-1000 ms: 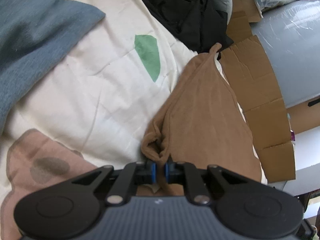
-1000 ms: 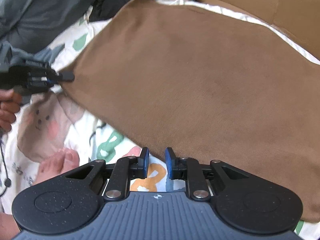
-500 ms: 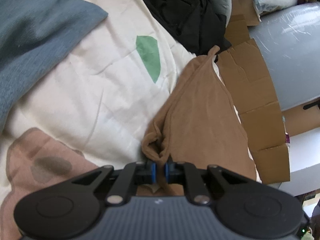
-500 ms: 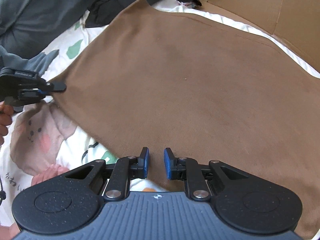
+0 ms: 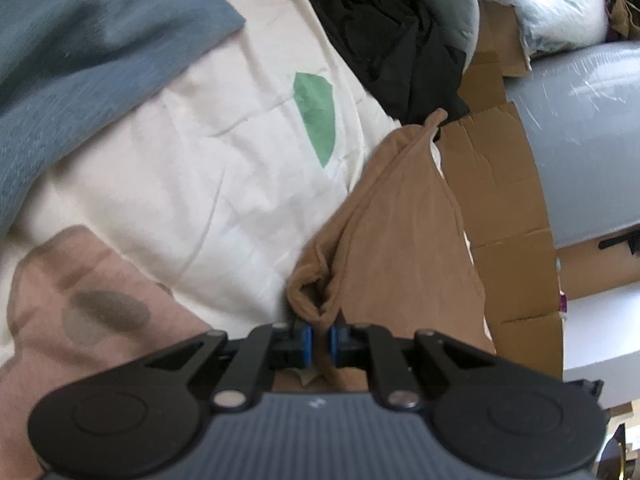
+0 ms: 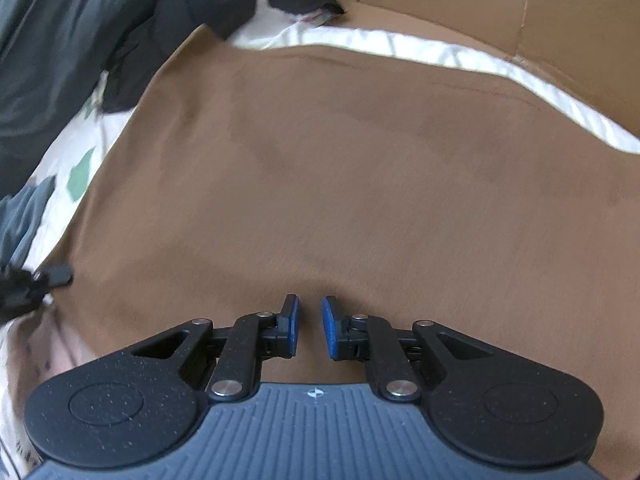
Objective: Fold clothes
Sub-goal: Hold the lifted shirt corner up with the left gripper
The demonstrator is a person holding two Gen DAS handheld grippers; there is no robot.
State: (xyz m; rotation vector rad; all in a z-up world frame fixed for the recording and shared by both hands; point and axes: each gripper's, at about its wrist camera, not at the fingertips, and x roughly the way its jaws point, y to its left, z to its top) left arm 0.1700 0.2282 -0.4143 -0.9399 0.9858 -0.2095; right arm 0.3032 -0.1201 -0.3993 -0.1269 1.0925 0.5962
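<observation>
While the left tool [image 5: 319, 338] stays clamped on a bunched corner of the brown garment [image 6: 360, 184] at lower left, the right tool [image 6: 311, 326], blades apart and empty, has slid over the cloth spread mid-frame on the bed [image 5: 208, 184], likely seeking a second grip.

A cream bedsheet [image 5: 192, 184] with green and pink printed shapes covered the bed. On the right, flattened brown cardboard [image 5: 504, 216] lay along its edge, beside a grey surface under shiny plastic film [image 5: 580, 120]. Far right, a white plastic bag [image 5: 560, 4] caught bright daylight.
</observation>
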